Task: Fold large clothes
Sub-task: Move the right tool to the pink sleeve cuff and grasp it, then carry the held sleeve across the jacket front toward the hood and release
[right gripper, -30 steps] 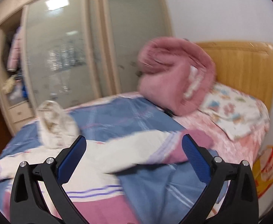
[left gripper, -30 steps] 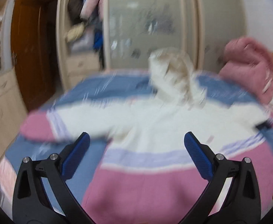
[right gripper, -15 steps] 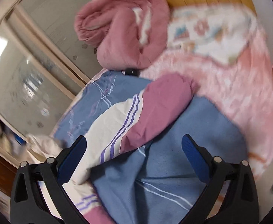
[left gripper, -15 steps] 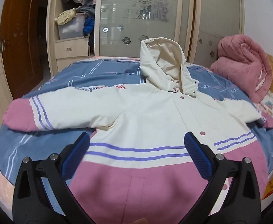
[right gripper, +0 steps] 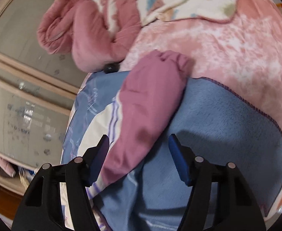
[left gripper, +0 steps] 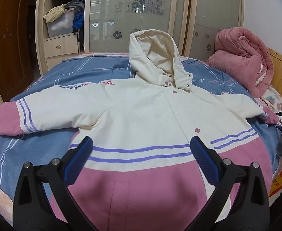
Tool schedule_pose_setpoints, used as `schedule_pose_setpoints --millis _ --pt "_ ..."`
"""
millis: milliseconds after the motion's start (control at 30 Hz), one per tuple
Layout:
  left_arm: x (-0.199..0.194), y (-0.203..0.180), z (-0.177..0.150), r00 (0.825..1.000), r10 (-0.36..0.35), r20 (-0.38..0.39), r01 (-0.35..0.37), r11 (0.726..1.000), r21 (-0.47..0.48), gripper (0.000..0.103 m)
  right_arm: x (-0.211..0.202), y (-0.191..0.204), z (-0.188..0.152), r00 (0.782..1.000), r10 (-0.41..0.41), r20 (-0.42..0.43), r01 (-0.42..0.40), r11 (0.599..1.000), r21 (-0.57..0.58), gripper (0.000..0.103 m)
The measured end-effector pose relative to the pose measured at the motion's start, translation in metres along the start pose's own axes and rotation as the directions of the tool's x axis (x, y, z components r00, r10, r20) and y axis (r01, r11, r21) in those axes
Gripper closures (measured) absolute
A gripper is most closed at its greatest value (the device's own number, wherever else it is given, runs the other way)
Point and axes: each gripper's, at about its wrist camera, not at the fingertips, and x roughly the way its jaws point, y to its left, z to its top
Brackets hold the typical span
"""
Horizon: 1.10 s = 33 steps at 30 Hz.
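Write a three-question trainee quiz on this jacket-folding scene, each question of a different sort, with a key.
1. True or false: the hooded jacket lies spread front-up on the bed with its hood standing up.
2. Which part of the jacket is the right tool closing in on? A) hood B) pink sleeve cuff C) hem
3. Fill in: the left tool hovers with its jaws ____ over the jacket's lower front.

Key: 1 true. 2 B; the jaws have just been closing, the cuff lies between them, and the pads are not yet pressing on it. 3 open.
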Motion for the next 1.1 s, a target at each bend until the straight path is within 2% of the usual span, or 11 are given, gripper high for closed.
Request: schedule_pose_setpoints --millis 233,433,500,567,633,733,900,1100 --pt "0.008 0.0 -0.001 1.0 -0.002 -0.013 0.002 1.0 0.0 0.002 0.026 -0.023 0.02 1.0 0.015 0.016 -0.017 0.994 0.106 0.038" --pt "0.009 0.001 -0.002 1.0 0.013 -0.016 -0.012 1.0 0.005 0.002 0.041 -0.019 0.034 0.997 0.047 0.063 -0.054 0.992 0.118 0.039" --pt "0.009 0.003 -0.001 1.0 0.02 -0.014 -0.02 1.0 0.003 0.002 0.044 -0.017 0.037 0.997 0.036 0.066 -0.043 0.994 0.104 0.047" --pt "0.008 0.005 -0.001 1.0 0.024 -0.012 -0.024 1.0 -0.002 0.002 0.043 -0.019 0.038 0.996 0.029 0.086 -0.039 0.994 0.105 0.08" --pt "0.005 0.007 0.0 1.0 0.026 -0.008 -0.026 1.0 -0.008 0.002 0.042 -0.018 0.039 0.995 0.038 0.093 -0.047 0.995 0.094 0.089" --pt "0.003 0.007 0.001 1.0 0.029 -0.001 -0.029 1.0 -0.009 0.002 0.03 -0.004 0.039 0.99 0.054 0.132 -0.061 0.997 0.047 0.094" --pt "-0.003 0.007 0.003 1.0 0.025 0.015 -0.025 1.0 -0.012 0.002 -0.006 0.042 0.034 0.964 0.077 0.254 -0.052 0.993 -0.101 0.095" --pt "-0.008 0.014 0.007 0.999 0.038 0.039 -0.036 0.999 -0.033 0.002 -0.046 0.118 0.004 0.923 0.143 0.357 -0.019 0.944 -0.328 0.095"
